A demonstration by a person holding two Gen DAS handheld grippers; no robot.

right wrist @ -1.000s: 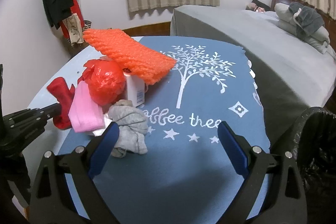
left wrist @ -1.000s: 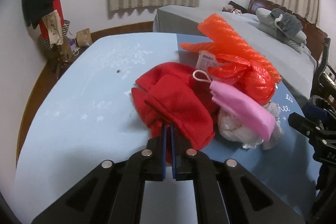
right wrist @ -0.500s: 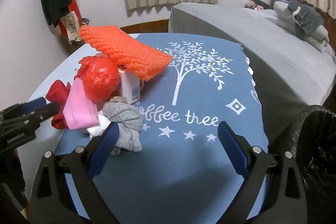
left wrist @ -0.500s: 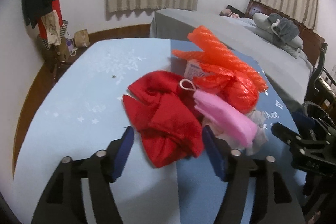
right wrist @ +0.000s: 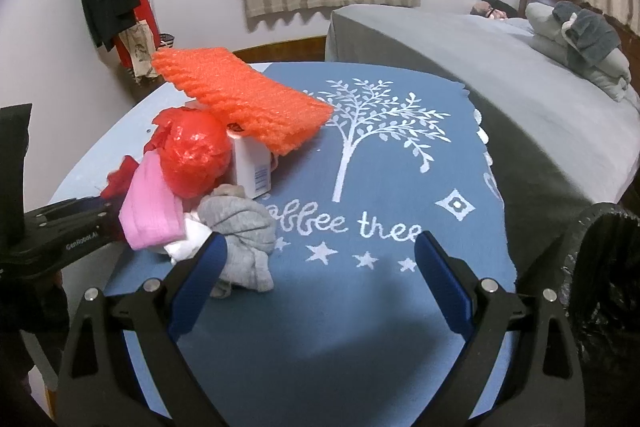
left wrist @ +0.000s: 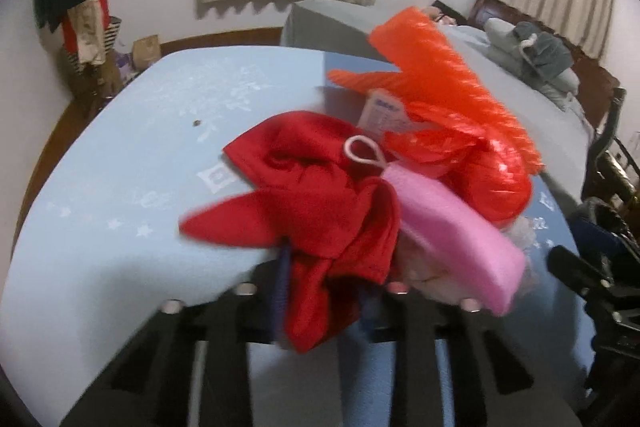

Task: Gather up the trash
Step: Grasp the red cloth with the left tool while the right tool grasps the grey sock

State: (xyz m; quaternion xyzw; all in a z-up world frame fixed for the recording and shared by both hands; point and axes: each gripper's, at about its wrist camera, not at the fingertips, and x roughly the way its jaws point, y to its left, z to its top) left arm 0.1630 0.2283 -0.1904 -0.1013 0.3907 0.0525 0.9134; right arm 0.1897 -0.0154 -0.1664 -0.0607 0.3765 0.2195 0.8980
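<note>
Up close in the left wrist view, the left tongs (left wrist: 324, 279) have just been closing and now pinch the crumpled red cloth (left wrist: 316, 211) on the pale blue desk (left wrist: 120, 187). Across in the right wrist view, the right tongs (right wrist: 320, 279) gape wide above the dark blue printed cloth (right wrist: 360, 307), beside the grey sock (right wrist: 244, 231).

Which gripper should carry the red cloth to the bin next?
Left. The left gripper has just been closing, with the red cloth bunched between its fingers. The right gripper stands open and empty, although nearer the black-lined bin.
</note>
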